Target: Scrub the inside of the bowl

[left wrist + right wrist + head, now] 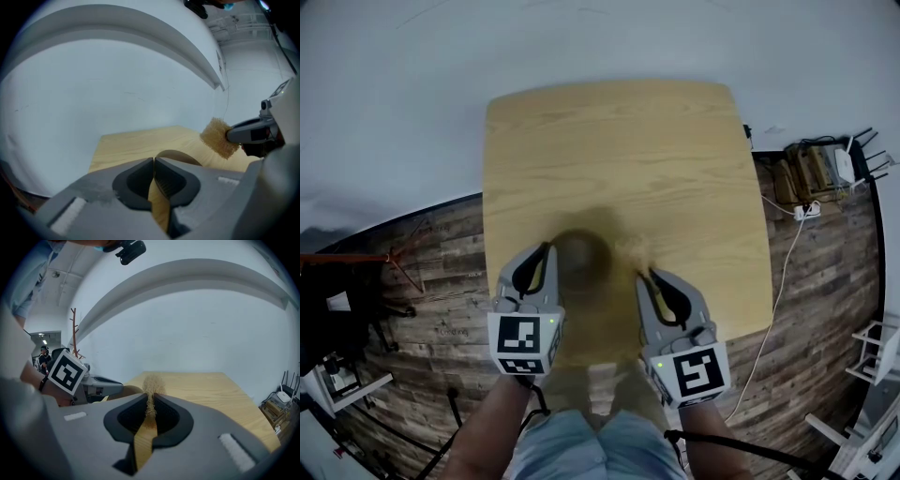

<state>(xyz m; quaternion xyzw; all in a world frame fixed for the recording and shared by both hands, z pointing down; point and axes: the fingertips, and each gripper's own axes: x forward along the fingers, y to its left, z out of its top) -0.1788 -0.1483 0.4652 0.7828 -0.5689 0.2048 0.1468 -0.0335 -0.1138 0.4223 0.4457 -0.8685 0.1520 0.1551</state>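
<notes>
Head view | bowl [581,261] on table [609,150] | sponge [218,138] near it | cable [781,281] at right

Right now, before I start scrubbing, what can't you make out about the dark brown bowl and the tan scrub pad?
- Inside of the dark brown round bowl: blurred in the head view; in the left gripper view the left gripper hides all but a strip of rim.
- Tan fibrous scrub pad: the right gripper covers most of it in its own view.
- Whether pad and bowl touch: no view settles it.
</notes>
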